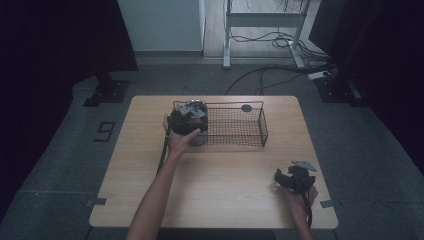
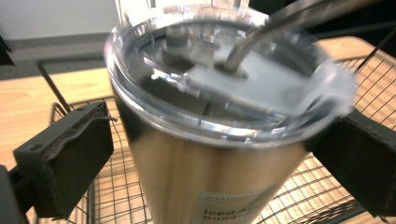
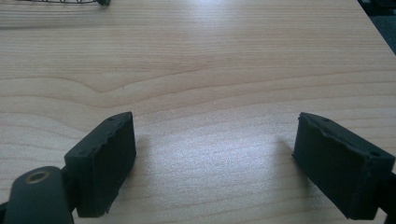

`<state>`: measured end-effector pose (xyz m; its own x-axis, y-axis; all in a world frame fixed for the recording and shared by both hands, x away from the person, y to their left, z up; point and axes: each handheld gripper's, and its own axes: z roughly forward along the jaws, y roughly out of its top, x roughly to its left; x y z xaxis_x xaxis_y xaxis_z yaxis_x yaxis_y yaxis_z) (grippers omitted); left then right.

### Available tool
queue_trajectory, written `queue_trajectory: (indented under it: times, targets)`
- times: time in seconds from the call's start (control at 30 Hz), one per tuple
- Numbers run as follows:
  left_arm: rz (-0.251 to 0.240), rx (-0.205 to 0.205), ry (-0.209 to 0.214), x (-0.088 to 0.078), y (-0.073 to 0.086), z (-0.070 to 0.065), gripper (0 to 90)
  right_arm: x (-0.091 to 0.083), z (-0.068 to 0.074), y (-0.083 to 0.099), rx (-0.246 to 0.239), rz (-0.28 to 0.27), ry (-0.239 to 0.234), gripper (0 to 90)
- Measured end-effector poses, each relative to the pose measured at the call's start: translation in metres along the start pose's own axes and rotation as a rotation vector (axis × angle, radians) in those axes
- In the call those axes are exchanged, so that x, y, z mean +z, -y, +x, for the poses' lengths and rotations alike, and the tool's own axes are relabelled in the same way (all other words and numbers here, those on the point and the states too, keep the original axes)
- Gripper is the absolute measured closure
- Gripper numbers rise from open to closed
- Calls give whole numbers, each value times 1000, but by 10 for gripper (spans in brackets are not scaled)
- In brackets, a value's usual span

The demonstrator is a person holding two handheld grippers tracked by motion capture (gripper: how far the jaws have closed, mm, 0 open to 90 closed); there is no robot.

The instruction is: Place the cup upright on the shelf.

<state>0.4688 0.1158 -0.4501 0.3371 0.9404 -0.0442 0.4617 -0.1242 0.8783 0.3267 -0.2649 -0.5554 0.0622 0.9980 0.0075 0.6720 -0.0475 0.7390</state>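
Desk (image 1: 220, 190) — light wood, carrying a wire basket (image 1: 235, 126) at its far middle; a dark round thing (image 1: 246, 107) lies in the basket's far right corner, too small to identify.

Basket, left end: a steel tumbler (image 2: 205, 177) with a clear lid (image 2: 224, 93) and a straw (image 2: 280, 23) stands between the jaws of the left tongs (image 1: 189, 120). In the left gripper view the basket's wires run below and behind the cup, so the cup is inside the basket or just above its floor; which of the two cannot be told. The left pad sits a little clear of the wall and the right pad appears to meet it under the lid rim, so whether the left tongs are pinching the tumbler or merely bracketing it cannot be told.

Right tongs (image 1: 291, 178) — spread wide and idle, low over bare desk at the near right, well apart from the basket, whose corner (image 3: 70, 1) shows at the top of the right gripper view.

Step in hand, as judged: handling the tumbler at the basket's left end. To do it well, keep the cup upright, grip the tapered wall just under the lid rim so it cannot slip down, move straight up or down to clear the wires, and keep the straw away from the basket edge.
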Motion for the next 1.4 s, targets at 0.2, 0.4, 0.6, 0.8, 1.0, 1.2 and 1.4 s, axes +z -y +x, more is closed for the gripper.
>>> queue_trajectory:
  times: [0.2,0.4,0.6,0.8,1.0,1.2,1.4]
  targets:
    - [-15,-19,30,-22,0,6,5,0,0,0,1,0,2,128]
    - [-25,-47,47,-43,12,13,22,0,0,0,2,1,5,127]
    - [-21,-47,81,-64,24,18,27,0,0,0,6,2,4,127]
    - [-12,-2,108,-87,40,18,29,0,0,0,6,2,4,127]
    - [18,-1,124,-108,63,17,38,0,0,0,6,2,4,127]
    - [35,2,129,-127,86,18,44,0,0,0,6,1,4,127]
    - [63,37,155,-146,105,16,47,0,0,0,6,1,4,128]
